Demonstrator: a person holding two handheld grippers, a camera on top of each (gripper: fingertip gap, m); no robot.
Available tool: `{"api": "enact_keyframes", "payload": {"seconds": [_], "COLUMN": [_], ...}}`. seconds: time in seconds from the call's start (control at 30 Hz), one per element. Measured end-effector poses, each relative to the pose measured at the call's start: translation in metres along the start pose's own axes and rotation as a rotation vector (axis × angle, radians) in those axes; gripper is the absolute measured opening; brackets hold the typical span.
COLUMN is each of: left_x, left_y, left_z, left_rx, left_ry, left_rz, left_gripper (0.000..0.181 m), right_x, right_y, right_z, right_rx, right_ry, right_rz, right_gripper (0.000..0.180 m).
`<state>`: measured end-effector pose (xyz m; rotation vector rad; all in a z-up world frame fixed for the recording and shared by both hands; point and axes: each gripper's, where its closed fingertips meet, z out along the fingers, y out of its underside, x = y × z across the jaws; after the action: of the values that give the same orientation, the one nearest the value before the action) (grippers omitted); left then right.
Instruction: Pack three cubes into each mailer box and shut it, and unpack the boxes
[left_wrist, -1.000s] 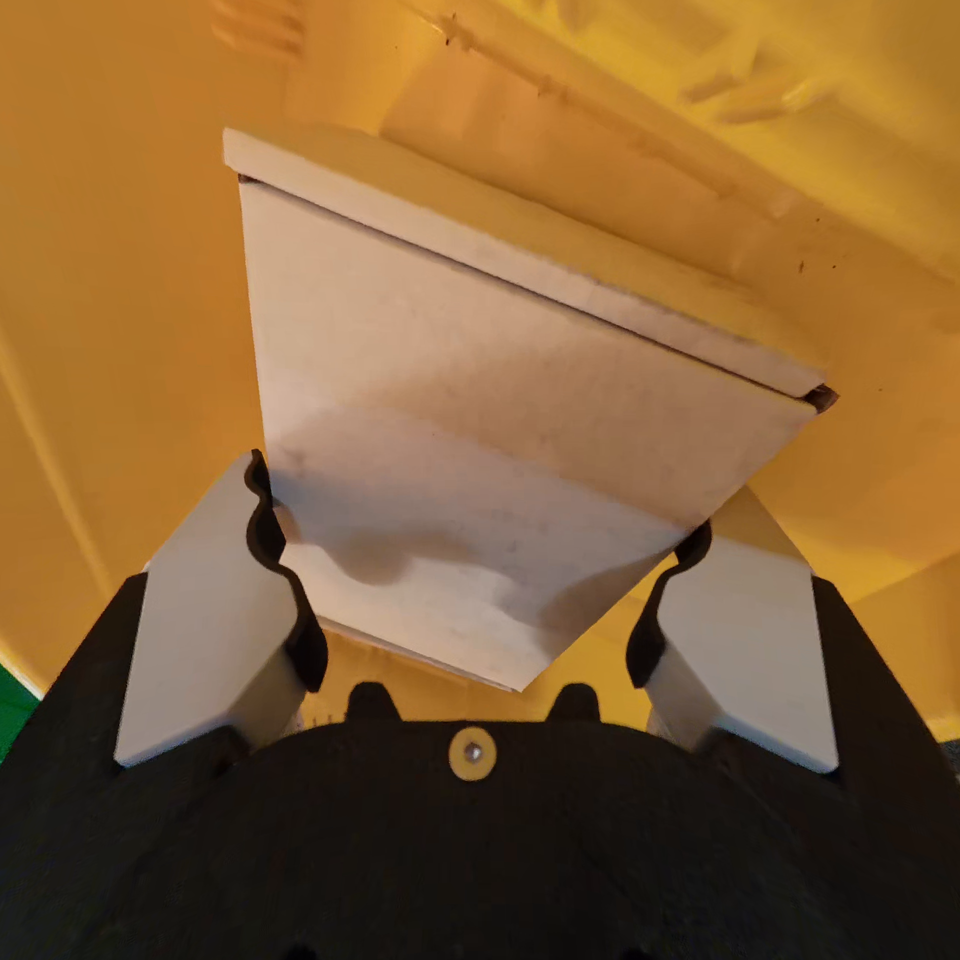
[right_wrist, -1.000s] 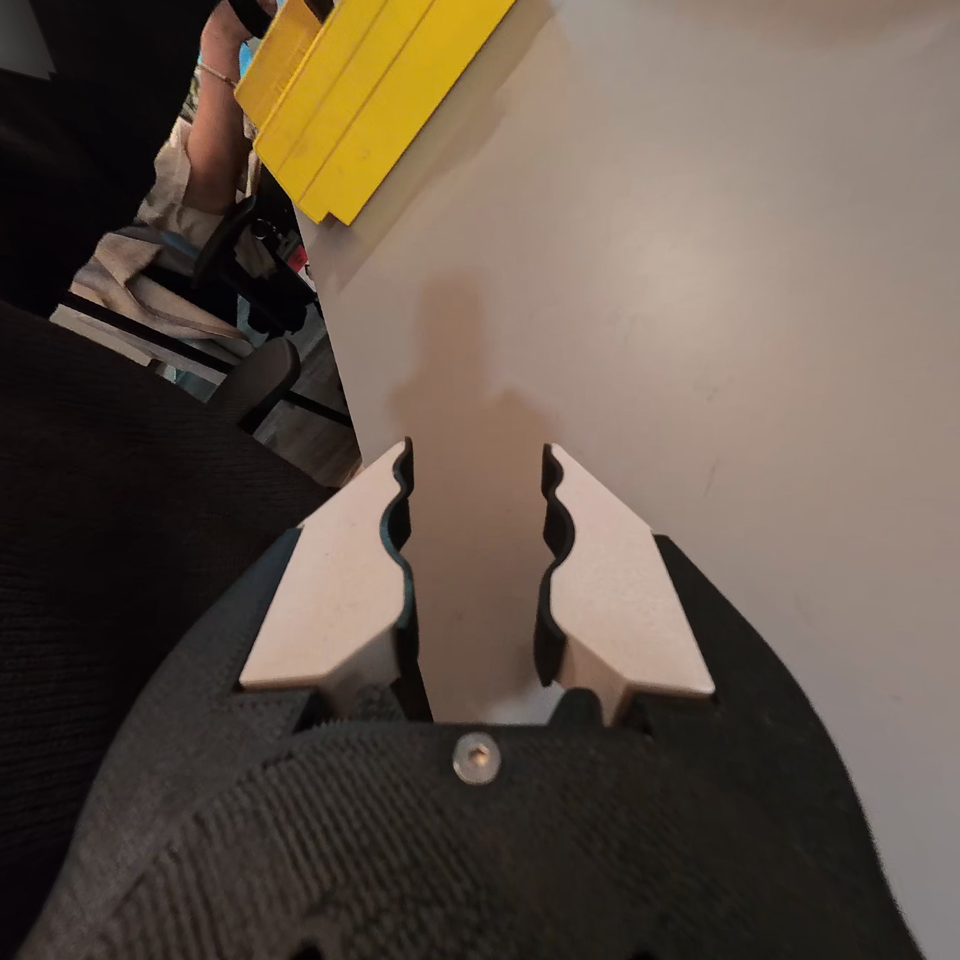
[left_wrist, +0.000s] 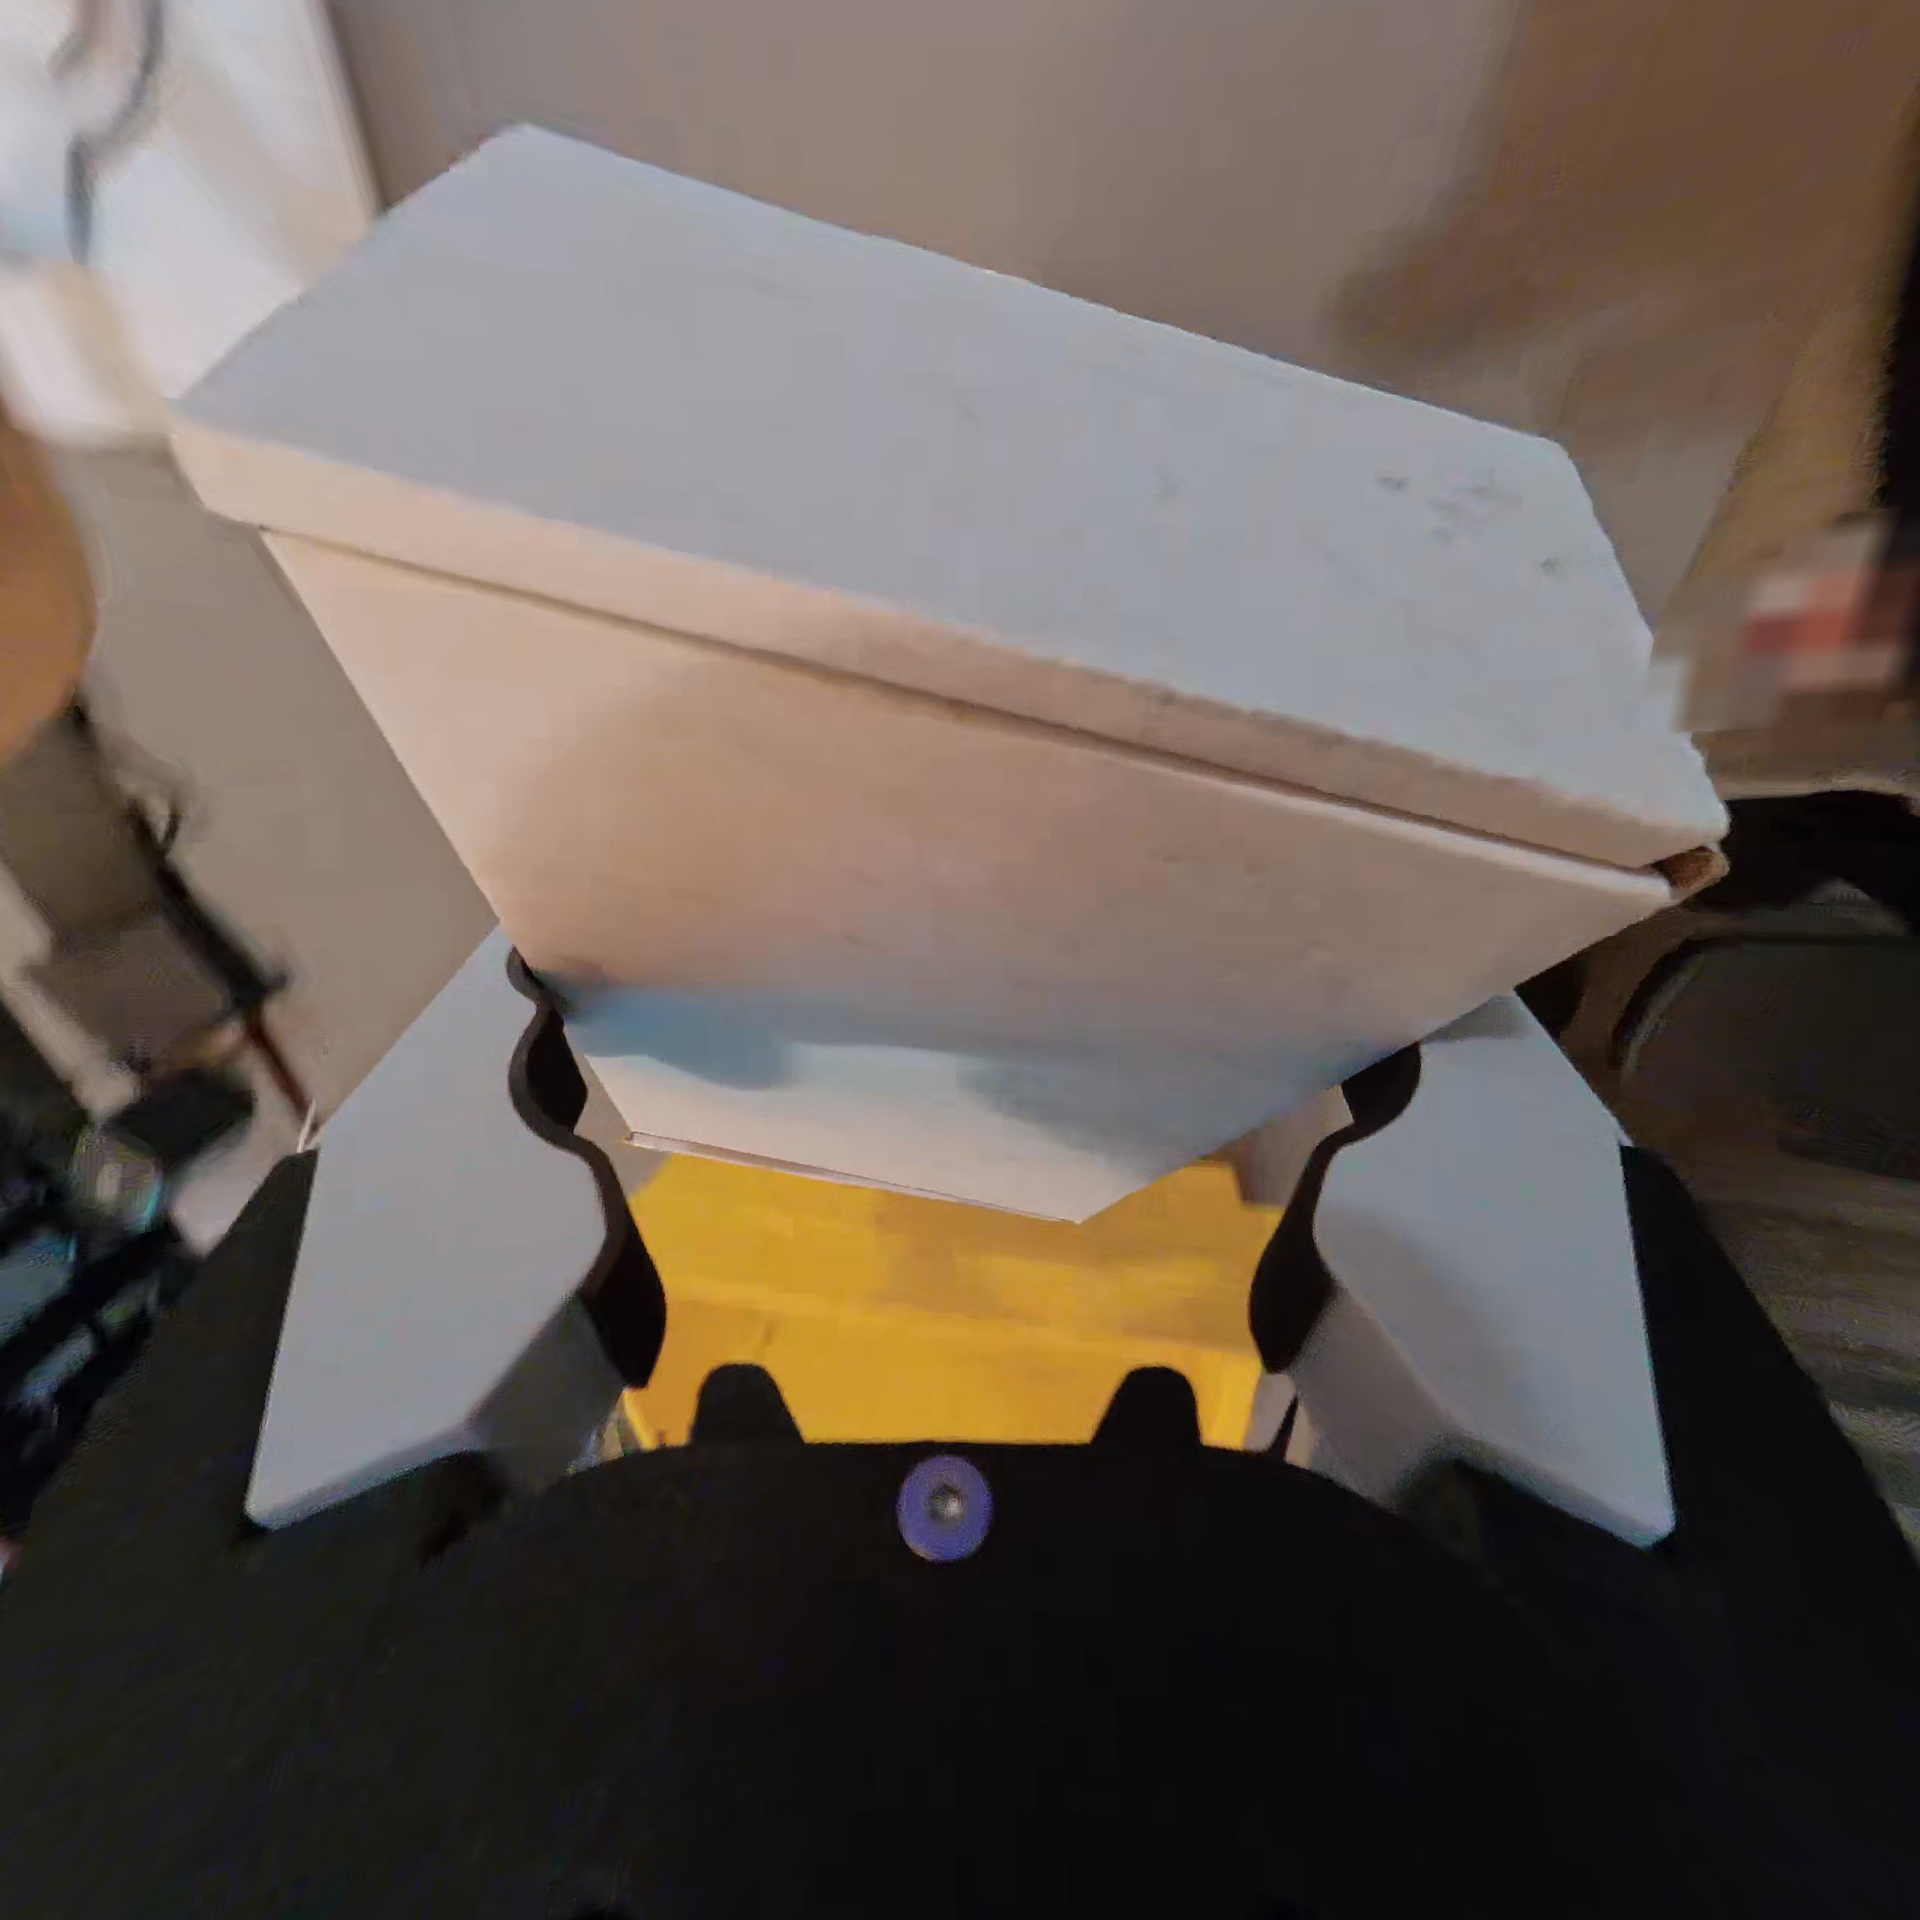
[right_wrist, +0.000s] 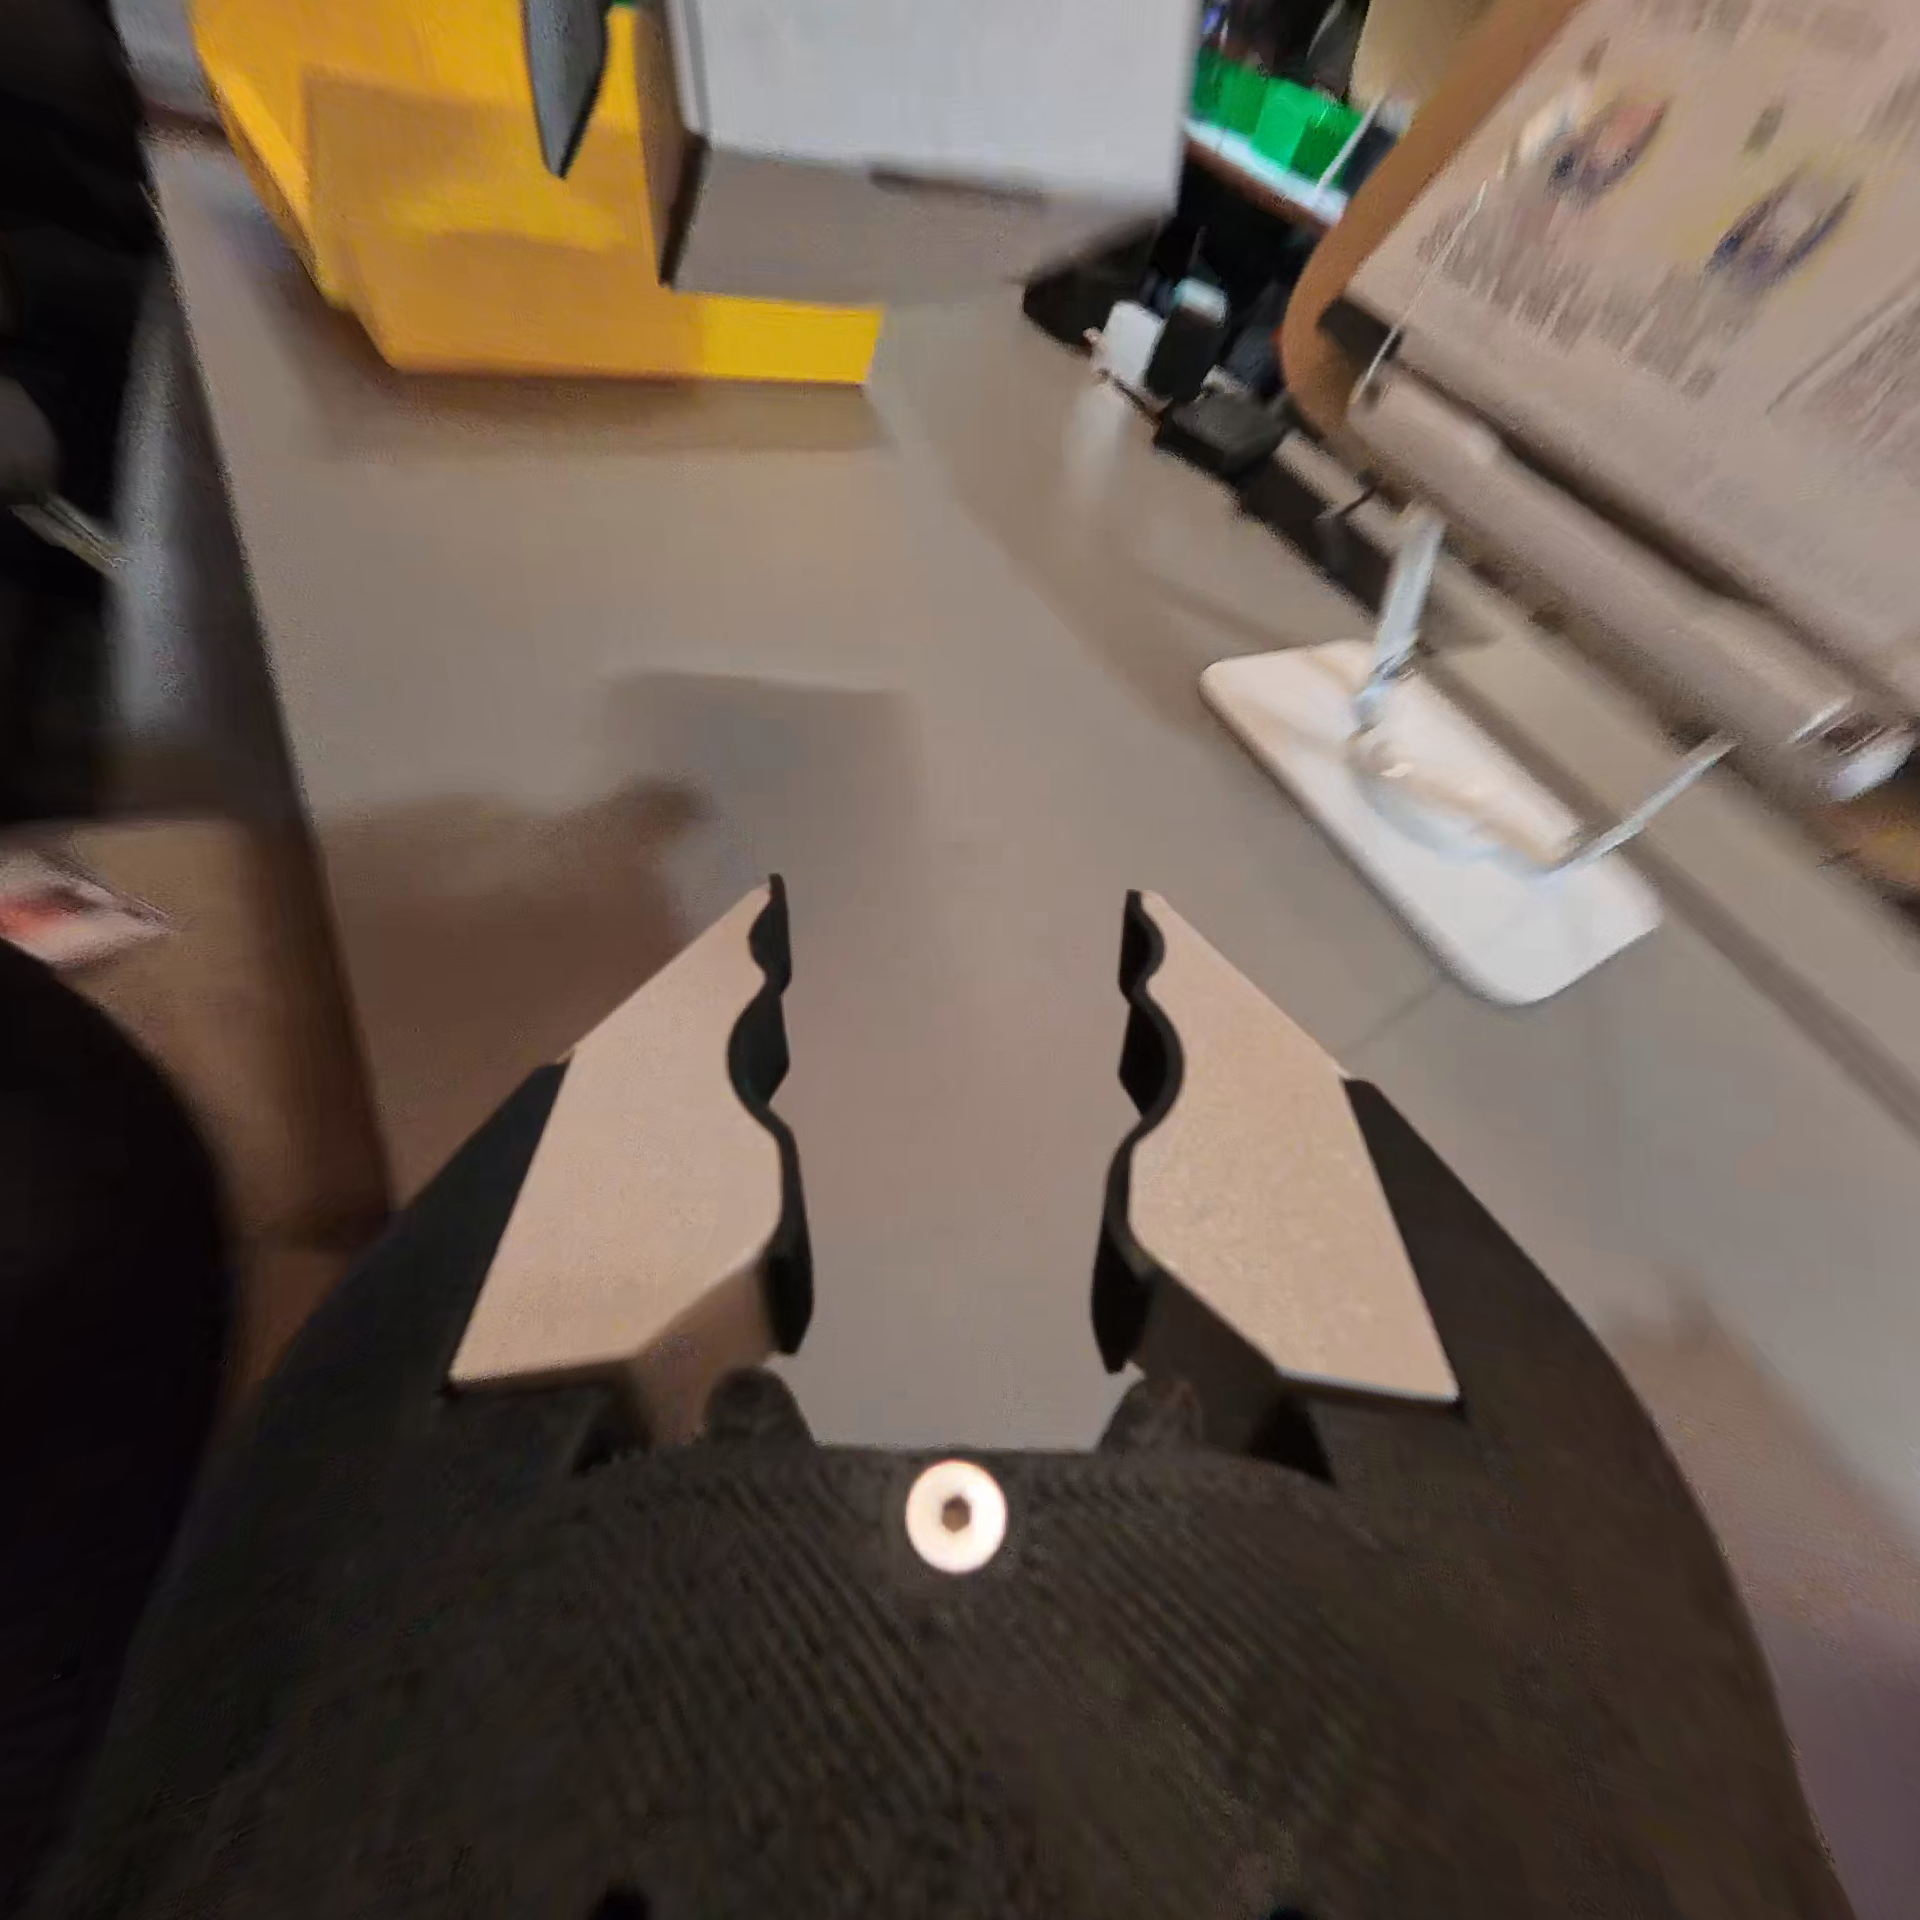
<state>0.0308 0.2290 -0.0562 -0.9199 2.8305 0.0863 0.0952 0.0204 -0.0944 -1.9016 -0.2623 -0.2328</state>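
My left gripper (left_wrist: 961, 1013) is shut on a closed white mailer box (left_wrist: 935, 675), pinching its lower corner and holding it tilted in the air above the yellow bin (left_wrist: 935, 1299). In the right wrist view the same box (right_wrist: 914, 135) hangs at the top, in front of the yellow bin (right_wrist: 499, 260) standing on the grey table (right_wrist: 623, 571). My right gripper (right_wrist: 953, 899) is open and empty, low over the table. No cubes show near either gripper.
A white flat stand base (right_wrist: 1434, 821) with a metal rod sits at the table's right. A large printed carton (right_wrist: 1662, 312) lies beyond it. Small green objects (right_wrist: 1268, 114) are far back. A brown cardboard piece (right_wrist: 208, 987) is at the left edge.
My left gripper has lifted the white box up out of the yellow bin. My right gripper has swung to face along the table and its jaws stand wider apart.
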Motion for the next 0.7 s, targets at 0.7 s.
{"api": "enact_keyframes", "payload": {"seconds": [0.7], "left_x": [0.078], "left_y": [-0.186], "left_z": [0.094], "left_rx": [0.004], "left_ry": [0.201], "left_rz": [0.341], "left_gripper": [0.15], "right_x": [-0.014], "right_y": [0.021], "right_z": [-0.008], "right_rx": [-0.118], "right_ry": [0.284], "right_rz": [-1.048], "right_gripper": [0.065]}}
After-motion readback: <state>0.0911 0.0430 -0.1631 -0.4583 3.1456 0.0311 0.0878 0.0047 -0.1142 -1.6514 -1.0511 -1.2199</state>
